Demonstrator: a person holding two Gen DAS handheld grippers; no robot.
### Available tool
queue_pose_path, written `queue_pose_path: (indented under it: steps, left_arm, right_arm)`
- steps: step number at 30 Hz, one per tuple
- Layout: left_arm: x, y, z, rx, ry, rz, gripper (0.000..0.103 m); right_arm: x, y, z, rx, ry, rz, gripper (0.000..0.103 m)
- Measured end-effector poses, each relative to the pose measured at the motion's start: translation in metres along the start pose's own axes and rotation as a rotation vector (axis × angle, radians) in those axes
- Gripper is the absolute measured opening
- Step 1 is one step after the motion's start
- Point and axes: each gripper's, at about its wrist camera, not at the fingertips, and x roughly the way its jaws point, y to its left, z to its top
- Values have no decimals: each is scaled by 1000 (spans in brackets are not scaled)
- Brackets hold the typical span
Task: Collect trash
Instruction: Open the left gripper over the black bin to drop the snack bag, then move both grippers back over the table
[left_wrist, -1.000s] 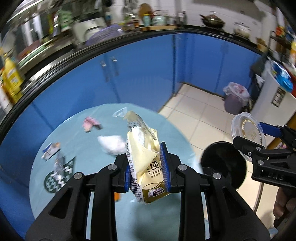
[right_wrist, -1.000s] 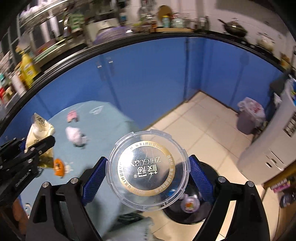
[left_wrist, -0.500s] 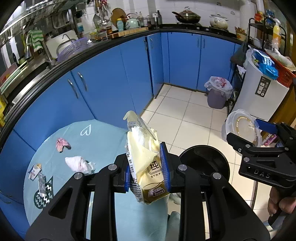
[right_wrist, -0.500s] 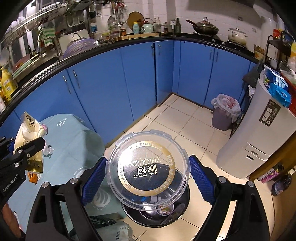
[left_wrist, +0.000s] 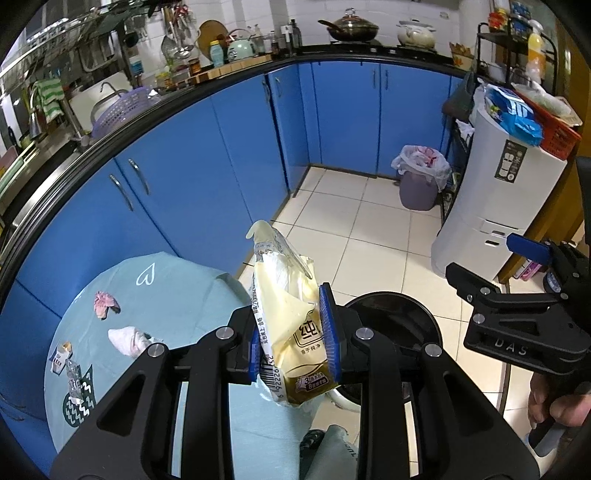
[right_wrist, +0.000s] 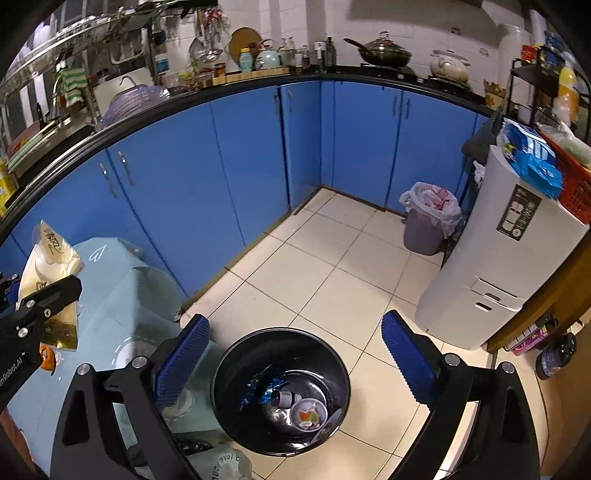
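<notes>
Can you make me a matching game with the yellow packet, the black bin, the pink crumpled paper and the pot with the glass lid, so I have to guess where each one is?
Things:
1. yellow packet
2. black bin
3. pink crumpled paper
4. pot with the glass lid

Places:
A. on the pale blue tablecloth
B. up on the black counter
C. squeezed in the left gripper
D. on the tiled floor, below the open right gripper

Pairs: 1-C, 2-D, 3-A, 4-B

black bin (right_wrist: 221, 376) mouth open below, table (right_wrist: 122, 295) edge beside
</notes>
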Motion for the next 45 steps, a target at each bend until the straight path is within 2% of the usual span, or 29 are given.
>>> queue_pose_path:
  steps: [15, 23, 24, 25, 27, 31, 38, 45]
  left_arm:
    - [-2, -49, 22, 89, -34, -66, 28]
    - [3, -64, 33, 99, -30, -85, 31]
    - [4, -65, 35, 96, -23, -91, 38]
    - [4, -64, 35, 90, -22, -91, 61]
    - [0, -60, 37, 62, -58, -96, 92]
    - [-7, -61, 39, 77, -99, -66, 93]
    - [-6, -42, 36, 35, -75, -59, 93]
    - [-12, -5, 24, -26, -72, -23, 95]
  right_arm:
    - [-7, -53, 0, 100, -19, -55, 92]
    - [-10, -71, 2, 135, -27, -72, 92]
    - [-10, -73, 2, 135, -28, -72, 92]
    - [-10, -74, 2, 135, -28, -72, 92]
    - [-10, -74, 1, 136, -29, -72, 92]
    - [-9, -72, 1, 138, -24, -67, 92]
    - [-9, -54, 6, 112, -27, -50, 92]
    - [-8, -15, 13, 59, -34, 0, 92]
